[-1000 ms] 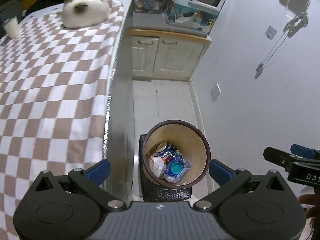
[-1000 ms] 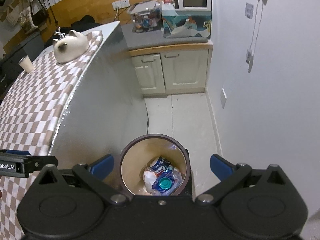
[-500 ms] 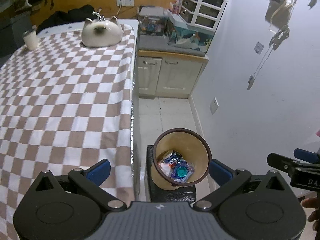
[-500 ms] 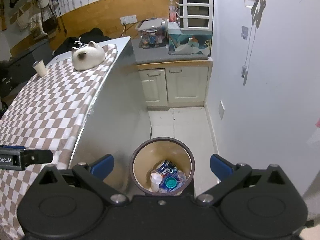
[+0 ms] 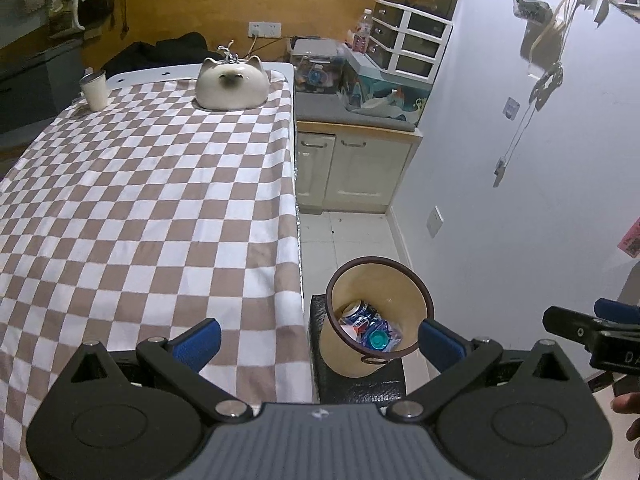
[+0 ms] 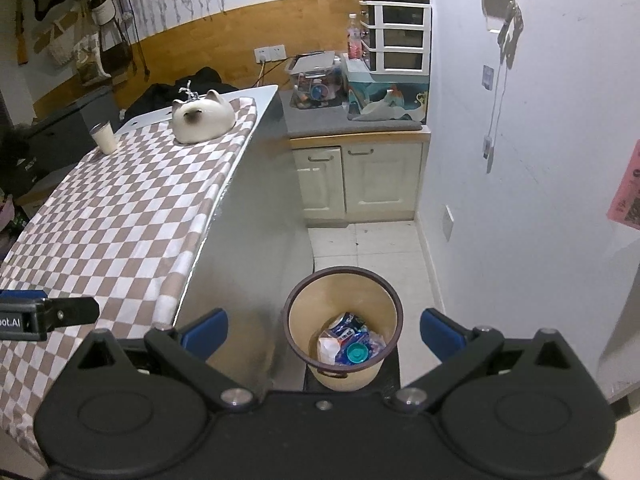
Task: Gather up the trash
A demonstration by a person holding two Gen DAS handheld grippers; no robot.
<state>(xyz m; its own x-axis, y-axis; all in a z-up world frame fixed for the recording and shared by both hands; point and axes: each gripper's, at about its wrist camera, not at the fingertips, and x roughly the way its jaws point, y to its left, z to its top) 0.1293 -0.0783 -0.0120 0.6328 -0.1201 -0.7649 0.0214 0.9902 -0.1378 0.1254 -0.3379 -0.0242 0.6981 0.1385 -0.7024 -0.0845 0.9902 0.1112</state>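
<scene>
A tan trash bin [image 5: 384, 280] with a dark rim stands on a black stool beside the table; it also shows in the right wrist view [image 6: 340, 292]. Inside lie a blue can [image 5: 358, 314], a teal lid [image 6: 356, 354] and white wrappers [image 6: 329, 350]. My left gripper [image 5: 318, 340] is open and empty, high above the table's edge and the bin. My right gripper [image 6: 322, 332] is open and empty, above the bin. Each gripper's fingertip shows at the edge of the other's view.
A table with a brown-and-white checked cloth [image 5: 140, 208] fills the left. A cat-shaped ceramic dish [image 5: 231, 84] and a white cup [image 5: 94, 90] stand at its far end. A cream cabinet [image 5: 352, 168] with clutter stands behind; a white wall [image 5: 520, 200] is right.
Both grippers have risen and pulled back from the bin, so the bin looks smaller and more of the table and room shows. Both stay open and empty.
</scene>
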